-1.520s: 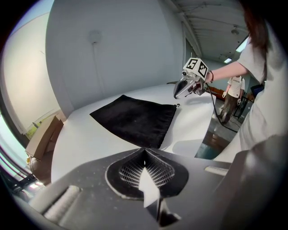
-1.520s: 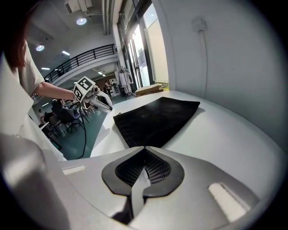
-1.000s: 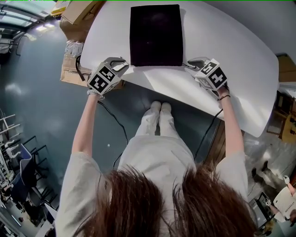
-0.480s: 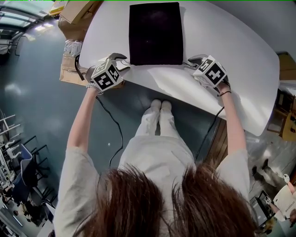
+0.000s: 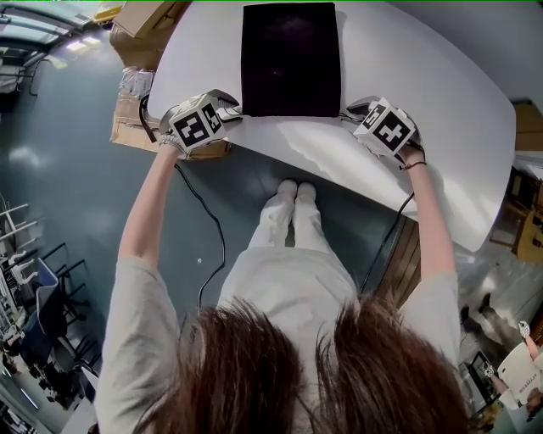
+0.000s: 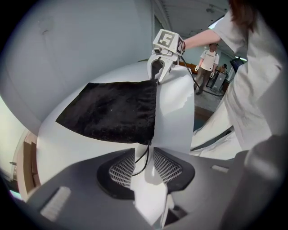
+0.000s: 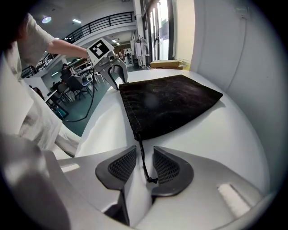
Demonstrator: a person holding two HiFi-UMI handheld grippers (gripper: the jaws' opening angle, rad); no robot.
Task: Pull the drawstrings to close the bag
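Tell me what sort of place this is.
Probably an open workplace or lab hall: a balcony railing overhead, chairs and desks across the floor, and cardboard boxes stacked beside the white table.

Head cam is aimed steeply down on the bench [image 5: 407,102] edge from well above. Each gripper view's cam is set low, close behind its own jaws, faced across: right tongs [image 6: 158,77] seen from left cam, left tongs [image 7: 120,82] from right. Black bag [image 5: 291,59] is shared by all 3.

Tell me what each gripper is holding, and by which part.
Nothing is held yet. The left gripper has the left drawstring between its jaws, the right gripper the right drawstring; both have just been closing, pads not yet clamped.
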